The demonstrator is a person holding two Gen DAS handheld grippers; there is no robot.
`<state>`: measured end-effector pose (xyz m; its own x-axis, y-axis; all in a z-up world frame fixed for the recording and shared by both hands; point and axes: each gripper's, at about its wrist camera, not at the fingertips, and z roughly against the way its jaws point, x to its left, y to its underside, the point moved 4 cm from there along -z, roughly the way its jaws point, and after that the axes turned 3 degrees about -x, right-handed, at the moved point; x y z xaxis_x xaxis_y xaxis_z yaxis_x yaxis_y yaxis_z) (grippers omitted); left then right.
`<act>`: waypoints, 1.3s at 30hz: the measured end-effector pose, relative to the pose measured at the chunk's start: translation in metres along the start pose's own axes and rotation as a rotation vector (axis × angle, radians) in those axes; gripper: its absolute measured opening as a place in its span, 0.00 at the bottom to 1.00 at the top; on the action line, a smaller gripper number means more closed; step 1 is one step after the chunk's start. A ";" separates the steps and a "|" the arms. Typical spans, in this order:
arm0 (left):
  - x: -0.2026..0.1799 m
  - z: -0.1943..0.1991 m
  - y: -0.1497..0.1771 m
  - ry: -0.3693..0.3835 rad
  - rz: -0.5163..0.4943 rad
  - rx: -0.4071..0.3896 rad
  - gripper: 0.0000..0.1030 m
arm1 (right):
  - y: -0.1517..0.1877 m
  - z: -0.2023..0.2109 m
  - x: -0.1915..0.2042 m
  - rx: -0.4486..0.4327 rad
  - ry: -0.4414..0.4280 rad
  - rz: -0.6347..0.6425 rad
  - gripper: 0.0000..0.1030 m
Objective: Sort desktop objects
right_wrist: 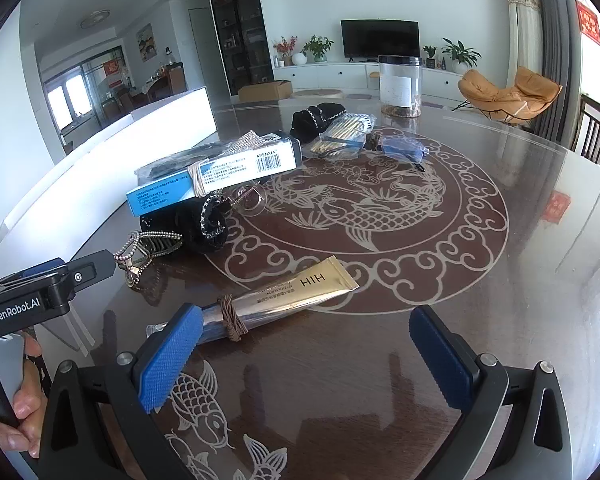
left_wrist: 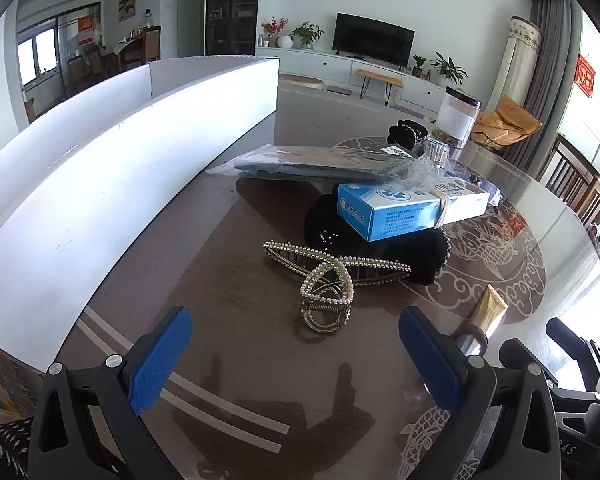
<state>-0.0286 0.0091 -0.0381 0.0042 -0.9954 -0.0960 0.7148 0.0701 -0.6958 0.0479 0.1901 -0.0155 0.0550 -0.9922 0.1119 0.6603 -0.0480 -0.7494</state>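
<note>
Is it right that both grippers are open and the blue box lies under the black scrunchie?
Not quite: the blue box lies on top of the black scrunchie, as the left wrist view shows. Both grippers, left and right, are open.

walls white | TV (right_wrist: 379, 38) on low cabinet (right_wrist: 332, 74) | orange chair (right_wrist: 508, 92) | daylight
</note>
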 end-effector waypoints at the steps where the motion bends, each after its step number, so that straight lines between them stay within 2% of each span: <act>1: 0.000 0.000 0.000 0.000 -0.001 -0.001 1.00 | 0.000 0.000 0.000 0.002 0.001 -0.001 1.00; 39: -0.003 0.005 0.001 -0.001 -0.017 -0.013 1.00 | 0.000 -0.005 0.000 0.016 0.047 0.016 1.00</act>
<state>-0.0243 0.0122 -0.0347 -0.0071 -0.9965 -0.0838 0.7058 0.0544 -0.7063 0.0443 0.1899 -0.0191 0.0302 -0.9972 0.0689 0.6718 -0.0308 -0.7401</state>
